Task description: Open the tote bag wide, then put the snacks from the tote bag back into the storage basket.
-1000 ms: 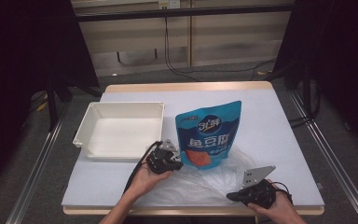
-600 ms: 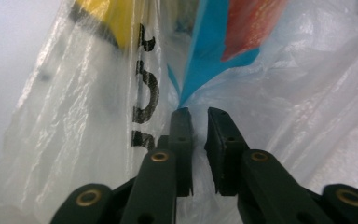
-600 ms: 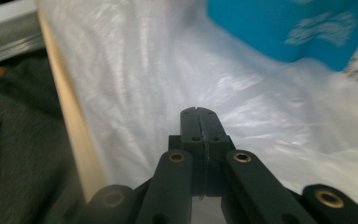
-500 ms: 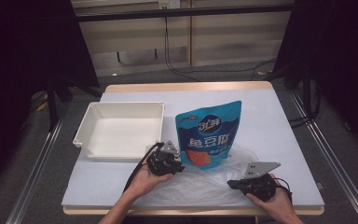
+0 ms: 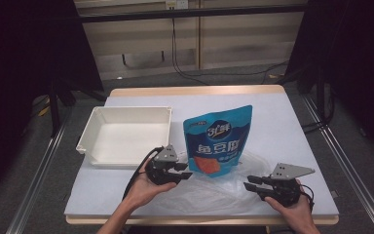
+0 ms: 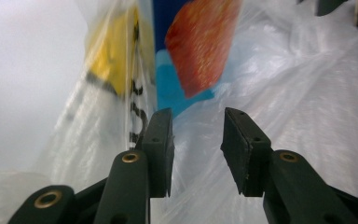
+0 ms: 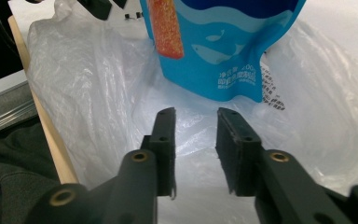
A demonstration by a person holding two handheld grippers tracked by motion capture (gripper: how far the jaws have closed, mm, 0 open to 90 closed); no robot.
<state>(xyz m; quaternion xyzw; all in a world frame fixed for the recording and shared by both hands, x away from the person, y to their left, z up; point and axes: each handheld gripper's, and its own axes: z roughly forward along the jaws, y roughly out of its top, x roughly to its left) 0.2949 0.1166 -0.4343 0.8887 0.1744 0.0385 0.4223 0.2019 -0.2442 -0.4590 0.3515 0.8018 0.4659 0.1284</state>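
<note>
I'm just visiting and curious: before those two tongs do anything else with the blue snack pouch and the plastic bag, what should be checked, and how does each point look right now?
1. Left tongs free of the thin clear plastic bag: ok; the jaws have just been opening, with a gap and nothing pinched.
2. Right tongs free: ok; the jaws have just been opening, with only the bag lying beneath.
3. Glossy blue stand-up snack pouch upright: ok; its base rests on the bag.
4. Pouch fully inside the bag: cannot tell; the film around it is crumpled.
5. Shallow white plastic tray out of the way: ok; it sits apart, to the pouch's left in the high view.
</note>
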